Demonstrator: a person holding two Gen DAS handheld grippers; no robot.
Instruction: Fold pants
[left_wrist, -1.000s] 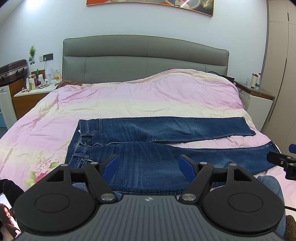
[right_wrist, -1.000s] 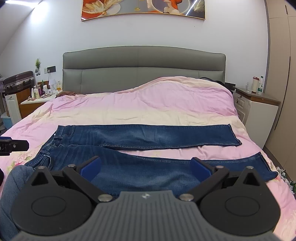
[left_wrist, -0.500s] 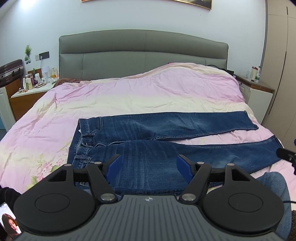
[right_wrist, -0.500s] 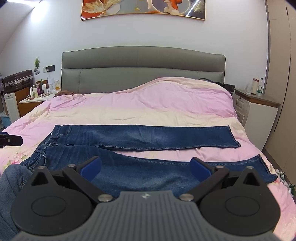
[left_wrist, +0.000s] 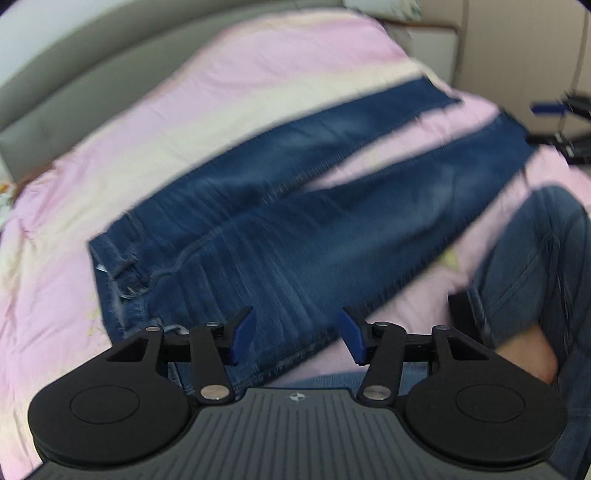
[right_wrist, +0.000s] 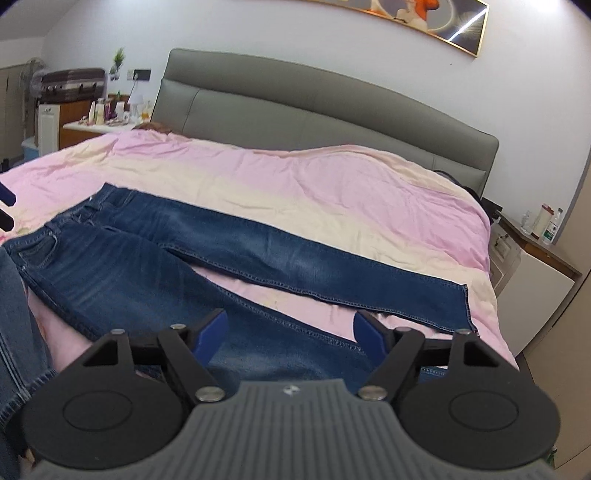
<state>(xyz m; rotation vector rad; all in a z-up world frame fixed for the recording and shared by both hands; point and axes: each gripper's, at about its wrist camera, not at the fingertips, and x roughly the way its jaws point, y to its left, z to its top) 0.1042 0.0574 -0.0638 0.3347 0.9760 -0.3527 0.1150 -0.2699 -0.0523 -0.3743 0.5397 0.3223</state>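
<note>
Dark blue jeans (left_wrist: 280, 221) lie flat on the pink bedspread (left_wrist: 110, 147), legs spread apart, waistband to the left. In the right wrist view the jeans (right_wrist: 229, 254) run from the waistband at left to the hems at right. My left gripper (left_wrist: 295, 334) is open and empty, just above the near leg's thigh, close to the waistband. My right gripper (right_wrist: 290, 334) is open and empty, above the near leg's lower part. It also shows at the left wrist view's right edge (left_wrist: 554, 122), beyond the near leg's hem. The left wrist view is blurred.
The grey headboard (right_wrist: 332, 107) stands at the back. A white nightstand (right_wrist: 535, 284) with bottles is at the right, a cluttered side table (right_wrist: 99, 122) at the left. The person's own jeans-clad leg (left_wrist: 535, 266) is at the bed's near edge.
Both grippers have tipped down and moved closer to the jeans. The left view has rolled and swung towards the waistband; the right view has rolled towards the leg ends. Both stay open.
</note>
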